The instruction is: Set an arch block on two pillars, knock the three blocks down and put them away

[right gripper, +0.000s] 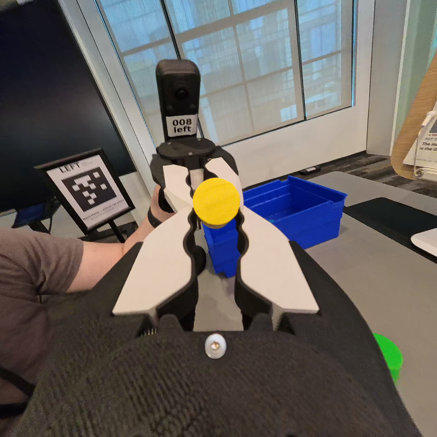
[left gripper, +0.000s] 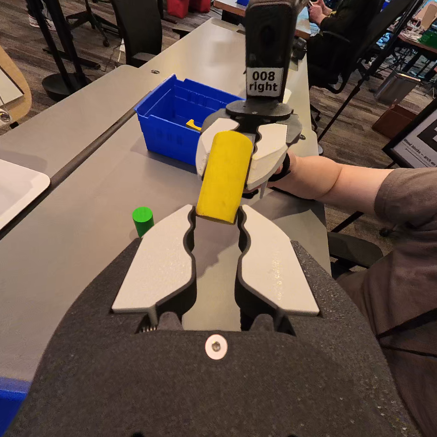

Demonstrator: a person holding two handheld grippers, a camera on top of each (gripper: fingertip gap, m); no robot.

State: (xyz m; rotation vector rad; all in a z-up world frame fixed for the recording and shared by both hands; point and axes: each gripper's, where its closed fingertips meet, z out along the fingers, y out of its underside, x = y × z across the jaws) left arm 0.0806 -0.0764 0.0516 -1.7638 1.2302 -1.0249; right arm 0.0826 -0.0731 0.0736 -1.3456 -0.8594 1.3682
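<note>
A yellow cylinder [left gripper: 224,175] is held in the air between both grippers, over the grey table [left gripper: 94,212]. My left gripper [left gripper: 216,212] is shut on its near, lower end. My right gripper [right gripper: 216,215] faces it and is shut on the other end, whose round face [right gripper: 216,201] points at the right wrist camera. A green cylinder [left gripper: 142,221] stands upright on the table left of my left gripper; it also shows in the right wrist view [right gripper: 390,357]. A yellow arch block [left gripper: 194,124] lies in the blue bin [left gripper: 170,142].
The blue bin [right gripper: 307,212] stands on the table just behind the grippers. A white tray [left gripper: 19,186] lies at the table's left edge. Another blue object [left gripper: 9,402] is at the near left corner. Chairs, a sign stand [right gripper: 87,189] and a seated person surround the table.
</note>
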